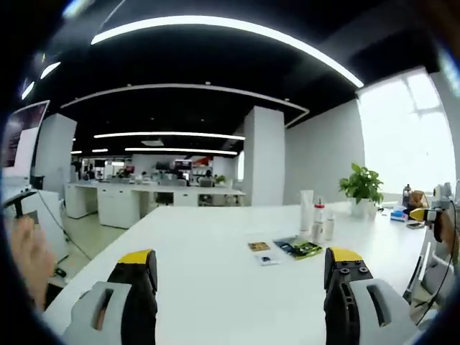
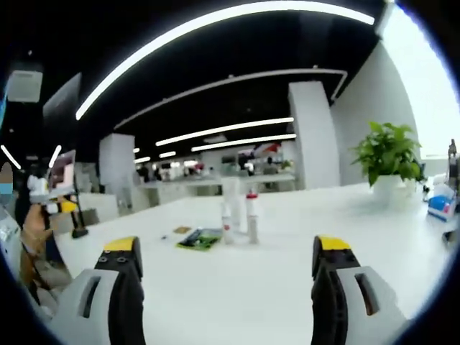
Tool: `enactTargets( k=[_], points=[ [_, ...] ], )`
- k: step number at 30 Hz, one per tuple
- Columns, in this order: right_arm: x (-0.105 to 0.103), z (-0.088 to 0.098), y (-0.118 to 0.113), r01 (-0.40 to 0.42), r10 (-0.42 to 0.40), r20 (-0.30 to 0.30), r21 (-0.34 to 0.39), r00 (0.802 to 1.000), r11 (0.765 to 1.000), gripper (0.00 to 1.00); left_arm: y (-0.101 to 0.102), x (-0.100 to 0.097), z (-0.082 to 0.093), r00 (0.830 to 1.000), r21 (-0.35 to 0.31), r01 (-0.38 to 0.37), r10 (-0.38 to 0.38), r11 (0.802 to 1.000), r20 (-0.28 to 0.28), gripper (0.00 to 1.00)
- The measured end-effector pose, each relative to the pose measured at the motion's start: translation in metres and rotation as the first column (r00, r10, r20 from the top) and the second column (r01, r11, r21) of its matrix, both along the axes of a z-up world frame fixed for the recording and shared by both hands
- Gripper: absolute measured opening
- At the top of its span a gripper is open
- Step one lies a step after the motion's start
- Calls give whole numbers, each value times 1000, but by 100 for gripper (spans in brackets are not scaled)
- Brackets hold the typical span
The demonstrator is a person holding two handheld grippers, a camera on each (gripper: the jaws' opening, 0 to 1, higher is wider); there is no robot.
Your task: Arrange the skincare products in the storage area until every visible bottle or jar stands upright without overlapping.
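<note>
Upright bottles (image 2: 241, 212) stand well beyond both grippers' spread, empty fingers (image 2: 122, 277).

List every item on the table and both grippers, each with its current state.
Left gripper: open, jaws apart, holding nothing.
Right gripper: open, jaws apart, holding nothing.
Tall white tube: standing upright.
Red-capped bottle: standing upright beside the tube.
Small white bottle: upright.
Green packet: lying flat on the white table.
Small cards: lying flat.
Potted plant: upright.
</note>
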State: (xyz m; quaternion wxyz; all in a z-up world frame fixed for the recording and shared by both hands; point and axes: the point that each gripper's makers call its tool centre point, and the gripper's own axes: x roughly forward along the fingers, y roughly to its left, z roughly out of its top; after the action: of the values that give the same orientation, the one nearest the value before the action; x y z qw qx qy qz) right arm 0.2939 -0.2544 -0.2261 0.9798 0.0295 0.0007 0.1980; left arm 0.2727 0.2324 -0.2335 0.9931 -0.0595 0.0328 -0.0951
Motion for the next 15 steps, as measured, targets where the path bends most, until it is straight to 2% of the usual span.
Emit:
enactTargets(
  k=[15],
  points=[
    [3,-4,-6,21,-20,-11,28,1000,999,98,10,-3,-2,1000,-4,-30,30,1000,-2,100]
  ],
)
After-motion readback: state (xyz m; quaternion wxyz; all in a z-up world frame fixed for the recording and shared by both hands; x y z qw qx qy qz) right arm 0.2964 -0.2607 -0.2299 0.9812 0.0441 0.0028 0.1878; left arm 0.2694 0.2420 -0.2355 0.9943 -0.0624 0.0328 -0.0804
